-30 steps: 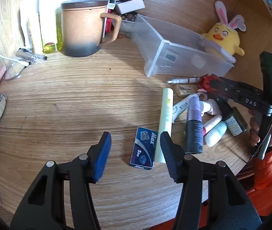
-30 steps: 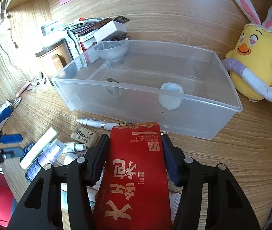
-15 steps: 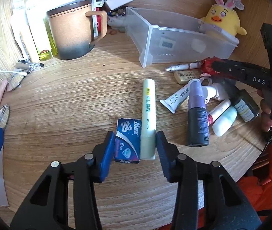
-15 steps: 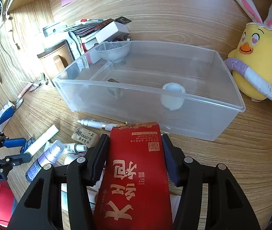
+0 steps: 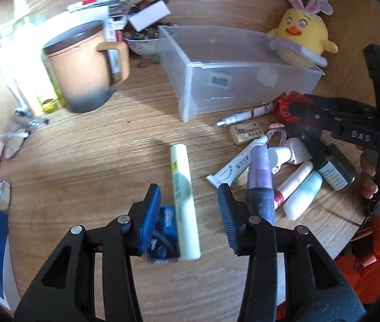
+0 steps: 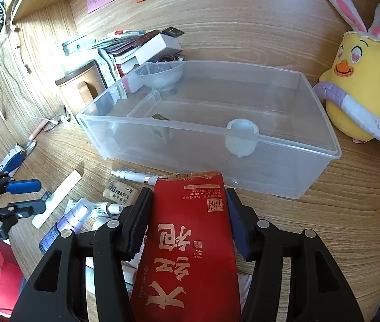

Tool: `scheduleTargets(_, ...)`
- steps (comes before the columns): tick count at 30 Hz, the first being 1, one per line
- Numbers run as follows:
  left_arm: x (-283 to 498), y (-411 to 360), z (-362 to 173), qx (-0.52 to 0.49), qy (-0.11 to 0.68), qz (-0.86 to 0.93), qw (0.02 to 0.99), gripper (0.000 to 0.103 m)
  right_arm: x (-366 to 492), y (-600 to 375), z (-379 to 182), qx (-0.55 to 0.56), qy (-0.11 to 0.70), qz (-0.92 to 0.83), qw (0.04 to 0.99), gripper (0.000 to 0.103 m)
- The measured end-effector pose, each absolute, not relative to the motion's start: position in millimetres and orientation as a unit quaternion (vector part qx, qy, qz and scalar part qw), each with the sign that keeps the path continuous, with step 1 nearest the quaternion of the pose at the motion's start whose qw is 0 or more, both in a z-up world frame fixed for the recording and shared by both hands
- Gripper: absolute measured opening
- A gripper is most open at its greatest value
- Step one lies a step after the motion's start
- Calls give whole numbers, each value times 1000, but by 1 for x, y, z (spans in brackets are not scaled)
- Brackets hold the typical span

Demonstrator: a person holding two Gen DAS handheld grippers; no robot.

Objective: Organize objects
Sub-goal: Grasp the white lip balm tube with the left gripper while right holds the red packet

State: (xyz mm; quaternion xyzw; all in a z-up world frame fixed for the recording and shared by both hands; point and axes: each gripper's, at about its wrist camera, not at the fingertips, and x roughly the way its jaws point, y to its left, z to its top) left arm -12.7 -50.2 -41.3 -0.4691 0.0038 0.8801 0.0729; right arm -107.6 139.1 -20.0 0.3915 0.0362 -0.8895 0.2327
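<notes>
The clear plastic bin (image 6: 283, 139) sits on the wooden tabletop (image 5: 88, 161) and serves as the landmark here. Just in front of its near wall, the right gripper (image 6: 187, 214) has its jaws clamped on a red tea packet (image 6: 190, 241), whose torn top edge reaches almost to the bin's front wall without entering it. Inside the bin a small white cap (image 6: 240, 139) rests against the front wall, and a low divider marks off a narrow compartment at the bin's left end. A yellow chick plush (image 6: 361, 91) with rabbit ears stands touching the bin's right side, and a brown mug (image 5: 82, 72) stands to the bin's left. In front of the bin, between it and the left gripper (image 5: 190, 209), lie a white pen (image 5: 240, 116) and an eraser (image 5: 246, 134), both close to the bin's front wall. Farther from the bin, the left gripper hangs with its jaws apart around the lower part of a pale green tube (image 5: 184, 201), with a small blue box (image 5: 163, 236) just beside that tube under the left finger; contact with the tube cannot be told. To the right of this tube lies a cluster of cosmetics, among them a purple spray bottle (image 5: 259, 182) and a white squeeze tube (image 5: 232, 166).
</notes>
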Motion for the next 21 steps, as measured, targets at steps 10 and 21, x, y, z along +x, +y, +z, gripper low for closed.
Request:
scheduleTargets(10,-38,-46,-52,-484,-12,871,89,40,-96,158,6,359,31,-906,221,50)
scheduleTargets(21,-49,-60,-55,-491,-47,866,84,23,-91,165,16,342,28,-913,223,50)
